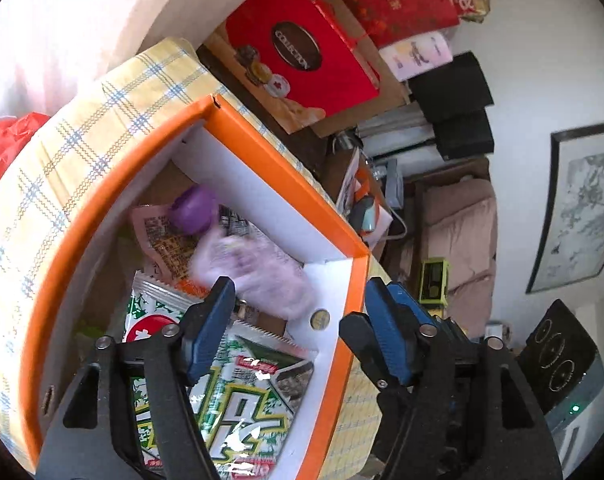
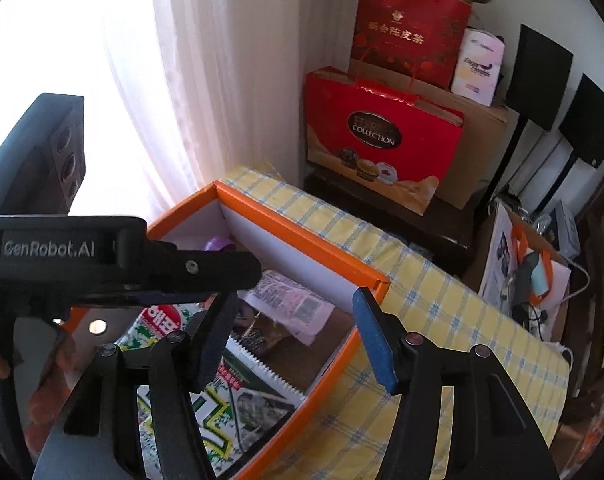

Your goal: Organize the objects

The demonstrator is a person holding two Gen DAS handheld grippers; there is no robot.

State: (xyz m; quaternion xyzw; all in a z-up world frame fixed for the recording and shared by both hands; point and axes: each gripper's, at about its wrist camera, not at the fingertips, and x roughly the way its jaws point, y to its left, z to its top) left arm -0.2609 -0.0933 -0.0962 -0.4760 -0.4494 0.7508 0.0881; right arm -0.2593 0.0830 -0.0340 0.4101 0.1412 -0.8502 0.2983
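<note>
Left wrist view: the left gripper (image 1: 300,300) is seen with fingers apart and empty, straddling the orange box (image 1: 258,140) wall. A blurred pink packet (image 1: 258,268) lies inside at 12 o'clock, below a purple ball (image 1: 192,210).

Right wrist view: the right gripper (image 2: 294,312) is spread wide, empty, over the box (image 2: 302,240); the packet (image 2: 298,304) lies at 12 o'clock.

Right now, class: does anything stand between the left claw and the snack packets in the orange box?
Nothing visible does. The left claw is open above the orange box, over the green snack packet.
</note>
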